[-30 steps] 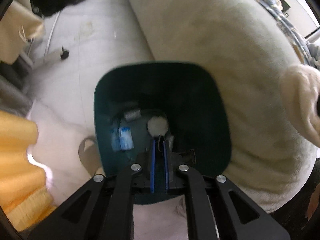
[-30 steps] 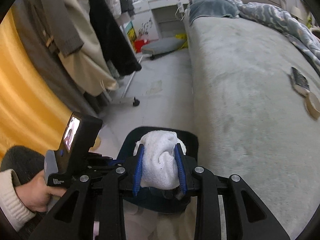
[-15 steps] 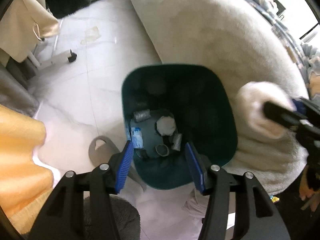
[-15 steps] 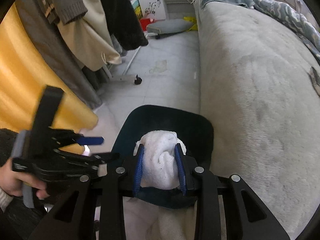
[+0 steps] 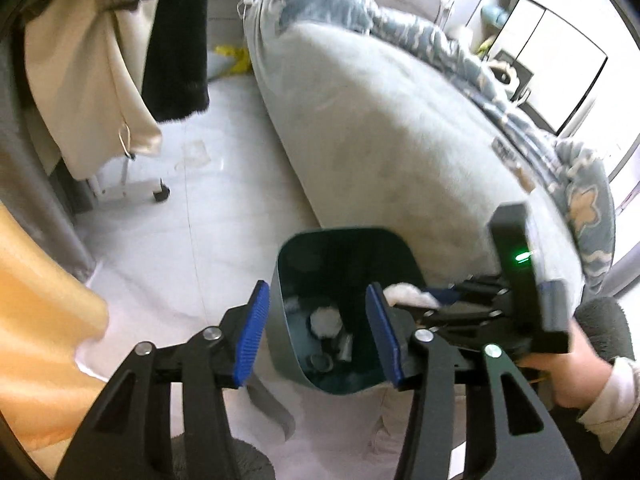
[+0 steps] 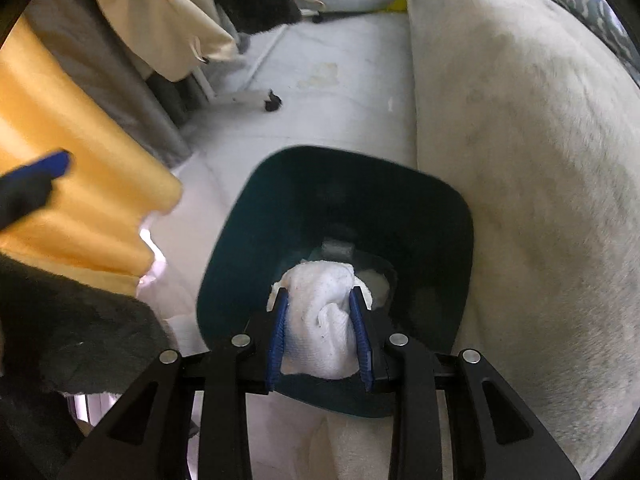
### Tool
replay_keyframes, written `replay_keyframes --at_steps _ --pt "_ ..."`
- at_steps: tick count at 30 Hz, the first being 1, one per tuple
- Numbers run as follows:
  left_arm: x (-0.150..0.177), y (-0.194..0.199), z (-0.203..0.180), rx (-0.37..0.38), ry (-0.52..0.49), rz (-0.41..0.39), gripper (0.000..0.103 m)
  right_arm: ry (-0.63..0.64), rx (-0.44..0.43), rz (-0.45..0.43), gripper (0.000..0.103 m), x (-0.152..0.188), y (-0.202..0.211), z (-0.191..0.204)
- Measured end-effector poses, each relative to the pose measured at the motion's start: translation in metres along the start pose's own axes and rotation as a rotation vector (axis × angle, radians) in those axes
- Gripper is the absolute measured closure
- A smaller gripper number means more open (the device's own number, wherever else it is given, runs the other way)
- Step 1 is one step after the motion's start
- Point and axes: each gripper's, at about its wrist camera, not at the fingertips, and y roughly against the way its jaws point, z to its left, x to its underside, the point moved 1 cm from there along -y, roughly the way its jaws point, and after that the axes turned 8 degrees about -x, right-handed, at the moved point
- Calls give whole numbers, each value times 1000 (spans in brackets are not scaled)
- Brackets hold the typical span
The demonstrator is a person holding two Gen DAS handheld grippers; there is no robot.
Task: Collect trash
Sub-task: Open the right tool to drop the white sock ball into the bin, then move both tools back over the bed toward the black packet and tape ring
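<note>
So the right gripper (image 6: 320, 336) is clamped on a wadded white tissue (image 6: 320, 320), and the wad hangs right over the mouth of the dark green trash bin (image 6: 460, 216) that stands on the floor against the side of the bed (image 6: 540, 140). That's the bit that matters: the bin opening is straight below the jaws, gripper pointing steeply down into it, so I'd guess all that's left is to let go and it drops in. The wad looks taller than wide, squeezed at its sides.

The left gripper (image 5: 316, 344) is empty, nothing between its jaws, which are drawing together a little. It sits higher, off to the bin's side near the yellow curtain (image 5: 36, 304). The right one is clearly nearer the bin. There's already some junk at the bottom, including another white wad (image 5: 326, 320).
</note>
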Motion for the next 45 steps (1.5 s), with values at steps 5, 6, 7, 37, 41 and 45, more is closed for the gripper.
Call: replay_keyframes --at_steps 5,6,7,37,41,45 --pt "-7 17 -1 24 -7 -65 57 -78 23 23 72 10 -12 -6" --pt "-7 20 -2 26 -15 -76 59 -81 28 27 72 10 -15 -5" --pt "-7 23 -4 30 -25 -89 59 -81 31 28 72 10 -16 -4" --pt "-66 43 -19 63 71 -299 48 65 71 -222 26 -21 81 4" --pt "-76 39 -46 78 15 -317 42 100 114 -256 26 -19 109 -21" --pt "-85 32 -68 112 -7 -341 32 93 142 -298 25 -11 130 -55"
